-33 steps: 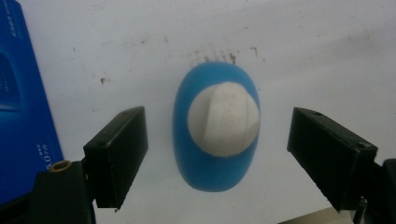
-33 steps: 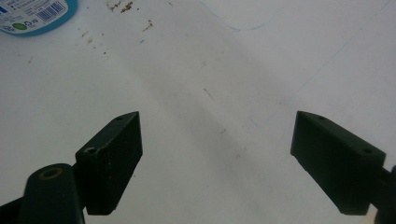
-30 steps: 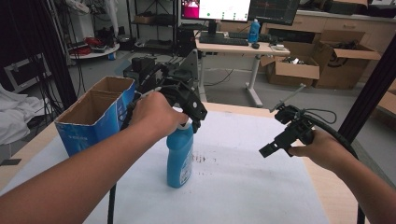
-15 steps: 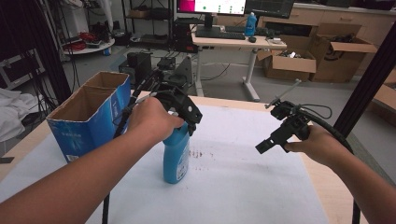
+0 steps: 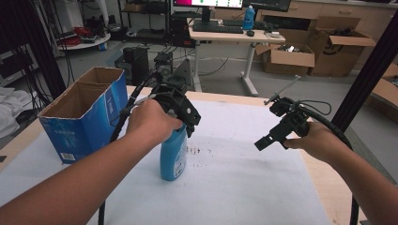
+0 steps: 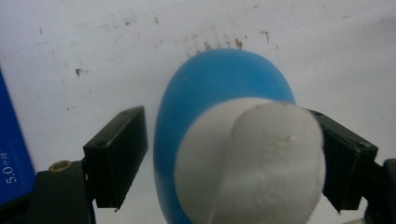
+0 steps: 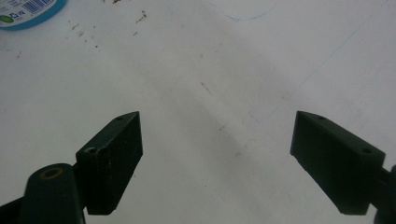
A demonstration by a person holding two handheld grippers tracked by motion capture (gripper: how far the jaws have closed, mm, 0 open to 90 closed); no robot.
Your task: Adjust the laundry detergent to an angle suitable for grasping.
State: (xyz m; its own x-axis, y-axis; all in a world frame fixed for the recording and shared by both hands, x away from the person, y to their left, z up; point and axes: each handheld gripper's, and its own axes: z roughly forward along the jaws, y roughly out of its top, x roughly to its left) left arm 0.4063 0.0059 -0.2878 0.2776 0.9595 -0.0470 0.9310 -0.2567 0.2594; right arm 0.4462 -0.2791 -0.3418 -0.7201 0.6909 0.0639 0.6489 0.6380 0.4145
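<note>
At about nine o'clock on the white paper-covered table [image 5: 244, 187] stands the open blue cardboard box [image 5: 89, 117], its top flaps up and its inside empty as far as I can see. Just beside it, toward the centre, the blue plastic bottle with the white cap [image 5: 172, 157] stands upright on the sheet. My left gripper [image 5: 185, 117] is over the bottle's top, pointing down. In the left gripper view the white cap [image 6: 252, 158] sits between my jaws: the right jaw looks to be against the cap, while the left jaw stands a little apart from the blue body [image 6: 219, 84], so the jaws are part open and I judge they have no firm hold of it.

The risk, as I see it, is in closing off-centre. If one jaw meets the cap first, it could push the tall bottle over toward three o'clock, or toward the box at nine. The cap is rounded and smooth, so a pinch high on it could slip off, and a lift from there could let the bottle swing or drop.

At three o'clock my right gripper [image 5: 274, 136] hovers above the table, jaws spread wide and holding nothing, with only stained paper below. It is well apart from the bottle, too far to steady it if it tips.
</note>
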